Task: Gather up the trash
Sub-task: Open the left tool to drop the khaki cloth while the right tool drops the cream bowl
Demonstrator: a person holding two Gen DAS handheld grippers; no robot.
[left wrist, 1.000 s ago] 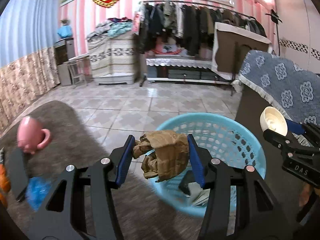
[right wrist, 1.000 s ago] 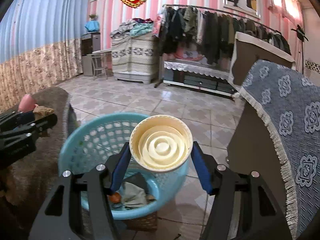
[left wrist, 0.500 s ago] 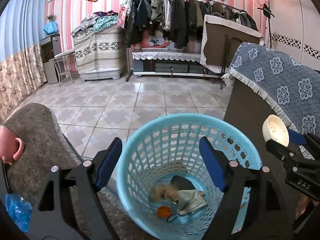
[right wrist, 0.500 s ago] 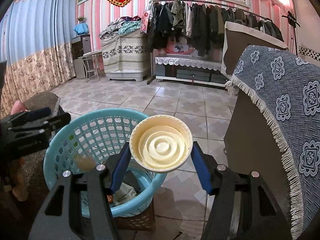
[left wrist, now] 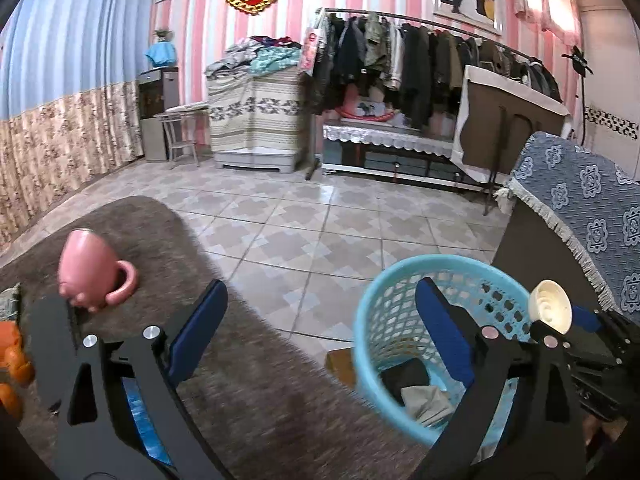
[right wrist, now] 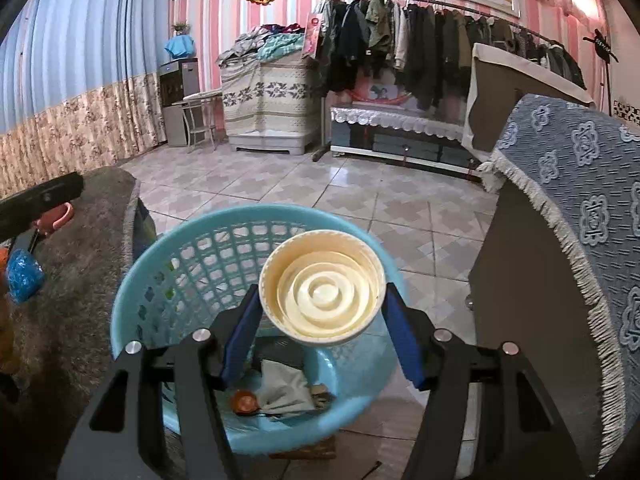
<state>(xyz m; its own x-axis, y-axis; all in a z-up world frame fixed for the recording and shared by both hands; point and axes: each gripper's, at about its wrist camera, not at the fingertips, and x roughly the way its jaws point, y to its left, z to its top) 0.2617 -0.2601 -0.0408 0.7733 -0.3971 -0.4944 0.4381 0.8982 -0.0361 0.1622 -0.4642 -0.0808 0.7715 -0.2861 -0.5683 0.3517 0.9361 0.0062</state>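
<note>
A light blue plastic basket point(left wrist: 372, 320) point(right wrist: 132, 308) stands on the floor beside the table and holds crumpled trash point(right wrist: 284, 394). My left gripper point(left wrist: 320, 320) is open and empty, spanning the table edge and the basket's left rim. My right gripper point(right wrist: 320, 312) is shut on a cream round cup point(right wrist: 322, 288) and holds it over the basket; the cup also shows in the left wrist view point(left wrist: 550, 306). A blue crumpled wrapper point(right wrist: 23, 274) lies on the table at the left.
A brown fuzzy cloth covers the table point(left wrist: 248, 392). A pink mug point(left wrist: 90, 272) lies on it, with orange objects point(left wrist: 14, 360) at the left edge. A cabinet with a blue patterned cloth point(right wrist: 580, 200) stands right of the basket. Tiled floor lies beyond.
My left gripper opened and dropped the brown crumpled trash into the basket, then swung left toward the table. My right gripper keeps holding the cream cup over the basket.
</note>
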